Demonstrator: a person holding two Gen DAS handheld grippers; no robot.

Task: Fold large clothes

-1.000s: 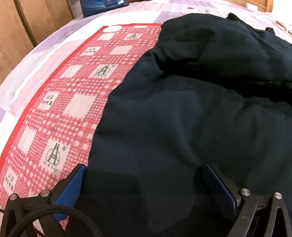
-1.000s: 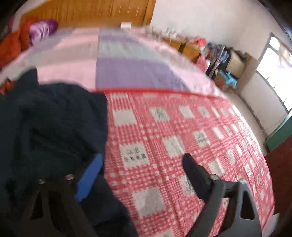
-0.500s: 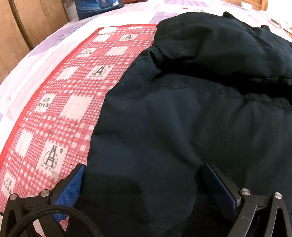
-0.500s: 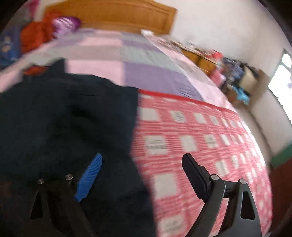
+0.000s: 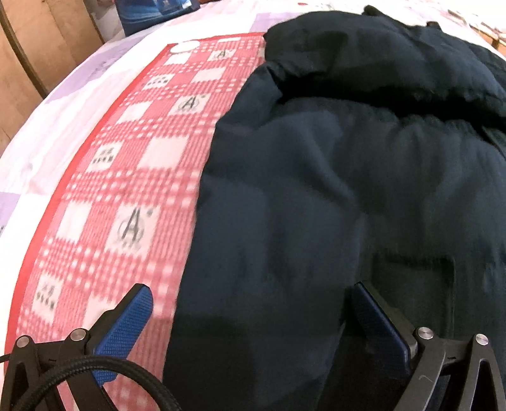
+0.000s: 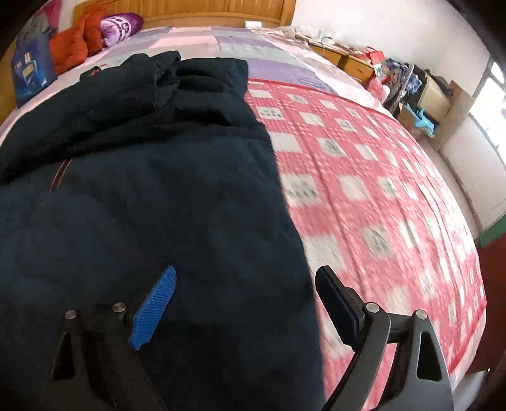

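A large dark navy jacket [image 5: 332, 196] lies spread on a red-and-white checked cloth [image 5: 126, 196] over the bed. Its far part is bunched in thick folds [image 5: 379, 60]. My left gripper [image 5: 249, 294] hangs open above the jacket's left edge, one blue pad over the checked cloth, the other over dark fabric. Seen from the right wrist, the same jacket [image 6: 151, 196] fills the left half and the checked cloth [image 6: 379, 196] the right. My right gripper [image 6: 245, 278] stands open over the jacket's right edge, nothing pinched between its pads.
A purple and pink bedspread [image 6: 202, 38] runs to a wooden headboard [image 6: 189, 12]. Orange and purple bundles [image 6: 76, 41] and a blue bag [image 6: 28, 72] lie near the pillows. Cluttered furniture [image 6: 411, 85] stands along the right wall. A wooden panel [image 5: 38, 53] is at the left.
My right gripper has swung left, from over the checked cloth to over the jacket's right edge. The left gripper has shifted left, so its left pad now hangs over the checked cloth.
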